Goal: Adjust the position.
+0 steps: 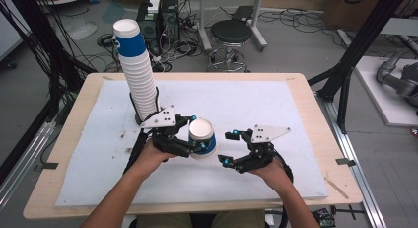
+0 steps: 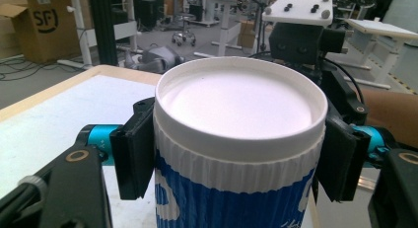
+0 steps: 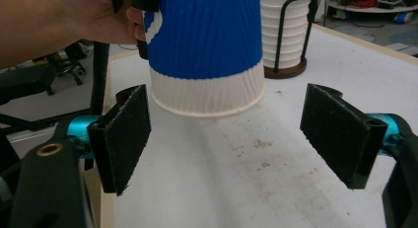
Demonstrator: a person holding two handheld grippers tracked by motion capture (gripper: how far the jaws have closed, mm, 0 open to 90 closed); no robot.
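The ribbed paper cup [image 1: 202, 137] is showing a blue band over white, with a white base. The stacked cups [image 1: 138, 80] are looking white, one blue-banded. The bench [image 1: 305, 87] is wearing a white mat edged in pale wood.

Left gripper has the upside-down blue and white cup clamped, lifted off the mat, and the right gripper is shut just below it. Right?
Not quite: the right gripper is open, its pads spread wide below the cup, as the right gripper view shows. The left gripper does clamp the upside-down cup, lifted off the mat.
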